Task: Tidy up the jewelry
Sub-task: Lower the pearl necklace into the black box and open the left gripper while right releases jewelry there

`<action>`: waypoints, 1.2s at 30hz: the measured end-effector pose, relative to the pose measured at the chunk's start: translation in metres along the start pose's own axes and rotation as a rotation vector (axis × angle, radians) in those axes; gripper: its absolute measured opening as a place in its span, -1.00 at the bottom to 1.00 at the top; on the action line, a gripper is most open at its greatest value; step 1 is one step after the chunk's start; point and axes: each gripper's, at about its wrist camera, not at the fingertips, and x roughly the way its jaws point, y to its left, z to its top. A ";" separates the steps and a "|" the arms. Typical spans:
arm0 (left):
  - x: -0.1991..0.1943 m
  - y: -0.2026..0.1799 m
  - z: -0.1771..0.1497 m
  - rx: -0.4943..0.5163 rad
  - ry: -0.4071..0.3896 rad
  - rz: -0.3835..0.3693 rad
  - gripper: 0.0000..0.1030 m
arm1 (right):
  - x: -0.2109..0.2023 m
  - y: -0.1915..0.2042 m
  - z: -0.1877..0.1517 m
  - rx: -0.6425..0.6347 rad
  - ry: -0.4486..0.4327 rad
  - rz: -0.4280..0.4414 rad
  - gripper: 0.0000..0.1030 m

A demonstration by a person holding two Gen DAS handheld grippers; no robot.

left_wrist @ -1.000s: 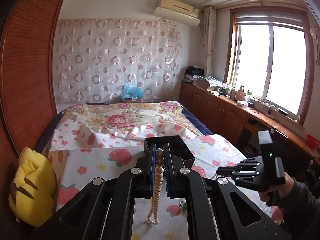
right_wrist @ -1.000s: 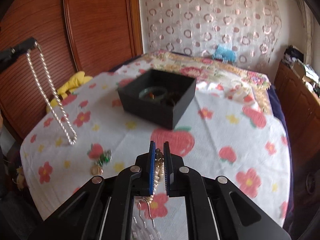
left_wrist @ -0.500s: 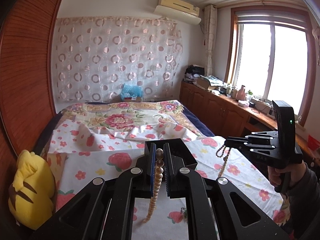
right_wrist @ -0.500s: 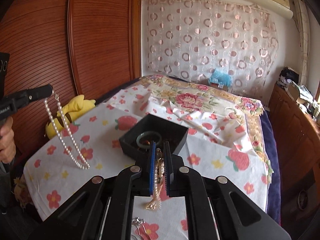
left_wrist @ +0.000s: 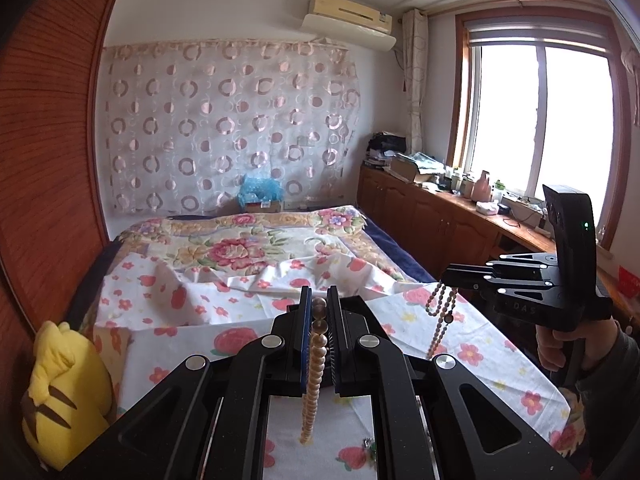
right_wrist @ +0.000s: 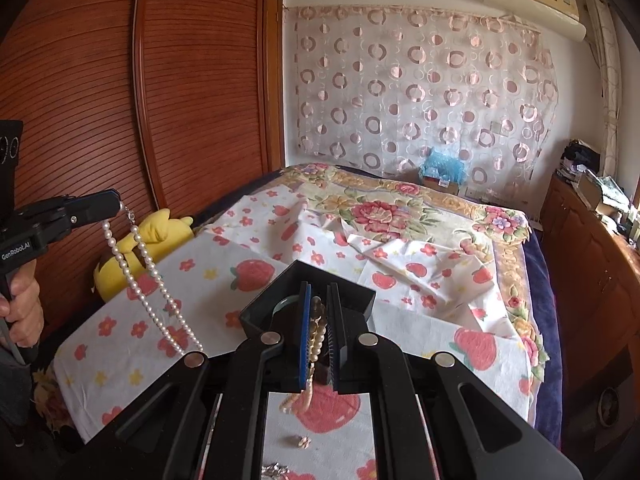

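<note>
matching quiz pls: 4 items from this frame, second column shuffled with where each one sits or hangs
1. pearl necklace
2. beaded bracelet
3. black box
4. yellow plush toy

A. open, on the strawberry-print sheet
B. hangs from the left gripper
C. at the bed's edge by the wooden wardrobe
D. hangs from the right gripper

Pairs: 1-B, 2-D, 3-A, 4-C
</note>
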 end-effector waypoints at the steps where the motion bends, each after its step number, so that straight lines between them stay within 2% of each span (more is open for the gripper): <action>1: 0.001 0.000 0.001 0.000 -0.001 0.000 -0.87 | 0.002 0.000 0.003 -0.002 0.000 -0.003 -0.83; 9: 0.013 -0.001 0.016 0.008 -0.001 -0.001 -0.87 | 0.024 -0.008 0.023 0.021 -0.014 -0.027 -0.83; 16: 0.022 -0.004 0.032 0.015 -0.002 0.002 -0.87 | 0.046 -0.018 0.035 0.090 -0.026 -0.003 -0.83; 25: 0.029 -0.010 0.053 0.030 -0.018 0.011 -0.87 | 0.065 -0.012 0.046 0.086 -0.009 0.013 -0.83; 31: 0.030 -0.011 0.055 0.026 -0.020 0.011 -0.87 | 0.071 -0.009 0.042 0.105 -0.003 0.034 -0.83; 36: 0.031 -0.012 0.054 0.027 -0.022 0.011 -0.87 | 0.086 -0.008 0.029 0.105 0.035 0.030 -0.82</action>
